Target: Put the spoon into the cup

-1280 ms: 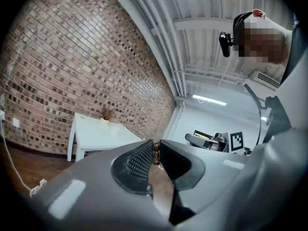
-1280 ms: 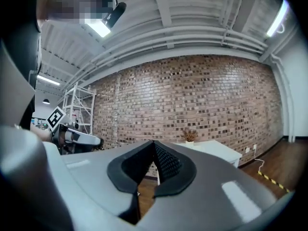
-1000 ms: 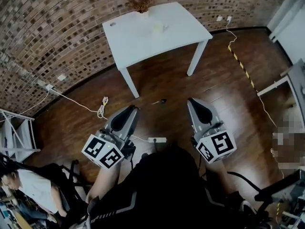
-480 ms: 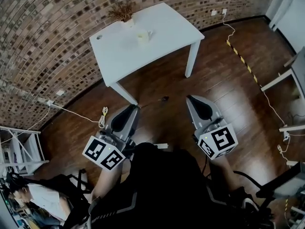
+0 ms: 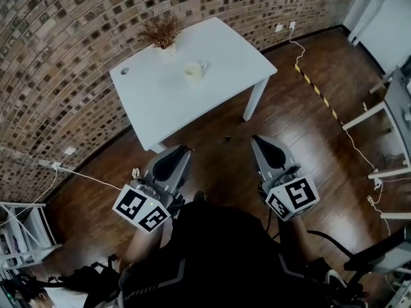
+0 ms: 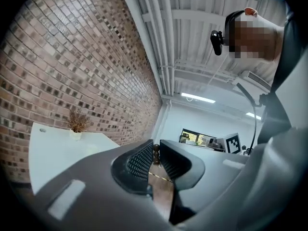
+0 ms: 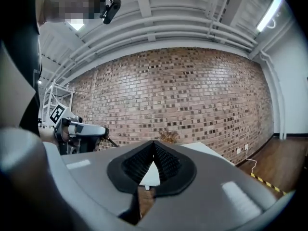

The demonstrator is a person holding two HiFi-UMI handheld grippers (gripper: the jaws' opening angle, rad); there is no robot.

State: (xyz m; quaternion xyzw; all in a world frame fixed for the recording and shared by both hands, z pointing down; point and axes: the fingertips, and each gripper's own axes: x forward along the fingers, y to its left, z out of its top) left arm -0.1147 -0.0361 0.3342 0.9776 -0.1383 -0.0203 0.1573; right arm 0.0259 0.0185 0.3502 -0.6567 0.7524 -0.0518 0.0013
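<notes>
Head view: your white, flat-topped surface [image 5: 160, 101] sits in the upper middle of the frame against a rough brick wall [image 5: 58, 50]. A cream cup [image 5: 194, 72] stands on it, its handle to the right. Lower down, both grey moulded claws hang over dark wood planks. Just ahead of the left claw [image 5: 183, 151], a small dark speck looks like the spoon [image 5: 227, 138]; its stem is too thin to trace. The right claw [image 5: 259, 141] lies beside it.

Left gripper view: your ribbed black pads [image 6: 139, 162] pinch the spoon, a dark brown knobbed stem standing upright in the frame.

Right gripper view: your claw's tips meet with nothing between them.
</notes>
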